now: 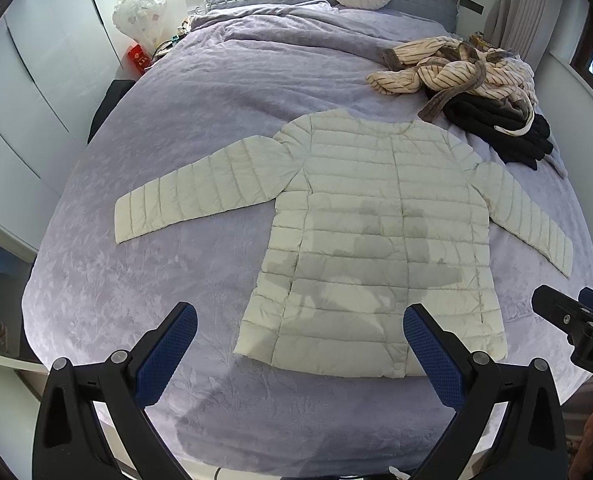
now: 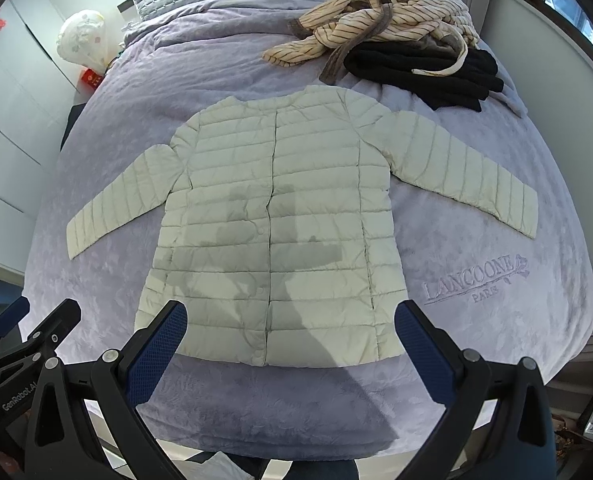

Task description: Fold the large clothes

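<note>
Ahead of both hand-held grippers, left and right, jaws apart and empty, jacket lay flat, collar far, hem nearest.

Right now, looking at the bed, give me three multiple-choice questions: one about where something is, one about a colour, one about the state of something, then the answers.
1. Where does the pile of other clothes lie relative to the puffer jacket?
A. On top of its hem
B. Beyond its collar, toward the headboard side and the jacket's right sleeve as seen
C. Under its left sleeve

2. What colour is the jacket?
A. Cream white
B. Red
C. Navy

3. What state is the jacket in?
A. Folded in half
B. Rolled into a bundle
C. Spread flat, front up, both sleeves out

Answers:
1 B, the striped and black garments sit on the purple bedspread past the jacket's shoulder.
2 A, its quilted shell is pale cream.
3 C, both sleeves extend sideways, and the left gripper and right gripper hover open, holding nothing.
</note>
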Motion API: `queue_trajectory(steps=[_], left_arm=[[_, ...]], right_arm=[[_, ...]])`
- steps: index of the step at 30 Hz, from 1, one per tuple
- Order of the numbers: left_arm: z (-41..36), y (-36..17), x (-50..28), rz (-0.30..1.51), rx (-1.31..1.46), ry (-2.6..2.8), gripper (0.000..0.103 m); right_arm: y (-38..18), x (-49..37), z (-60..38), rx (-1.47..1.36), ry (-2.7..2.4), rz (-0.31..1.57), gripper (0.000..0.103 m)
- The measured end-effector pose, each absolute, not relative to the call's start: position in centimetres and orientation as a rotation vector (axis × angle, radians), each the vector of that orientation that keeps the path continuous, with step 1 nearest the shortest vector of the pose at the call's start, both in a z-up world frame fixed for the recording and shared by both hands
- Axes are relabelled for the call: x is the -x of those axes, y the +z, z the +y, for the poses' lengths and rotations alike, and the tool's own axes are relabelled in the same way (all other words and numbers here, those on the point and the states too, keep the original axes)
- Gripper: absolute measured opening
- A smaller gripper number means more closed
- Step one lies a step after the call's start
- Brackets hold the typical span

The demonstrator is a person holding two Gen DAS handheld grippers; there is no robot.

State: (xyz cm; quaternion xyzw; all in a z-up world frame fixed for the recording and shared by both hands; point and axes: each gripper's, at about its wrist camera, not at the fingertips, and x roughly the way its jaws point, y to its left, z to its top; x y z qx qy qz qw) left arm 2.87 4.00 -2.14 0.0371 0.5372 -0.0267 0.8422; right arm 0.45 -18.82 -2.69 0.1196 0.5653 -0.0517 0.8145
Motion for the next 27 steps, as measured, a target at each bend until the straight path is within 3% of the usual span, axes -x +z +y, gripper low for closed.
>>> queue_trajectory(steps=[27], left_arm=[[4.65, -2.81, -2.96, 1.144, -0.078, -0.043, 0.103]], right_arm=[[-2.77, -1.17, -18.36, -0.215, -0.121, 1.244, 0.103]])
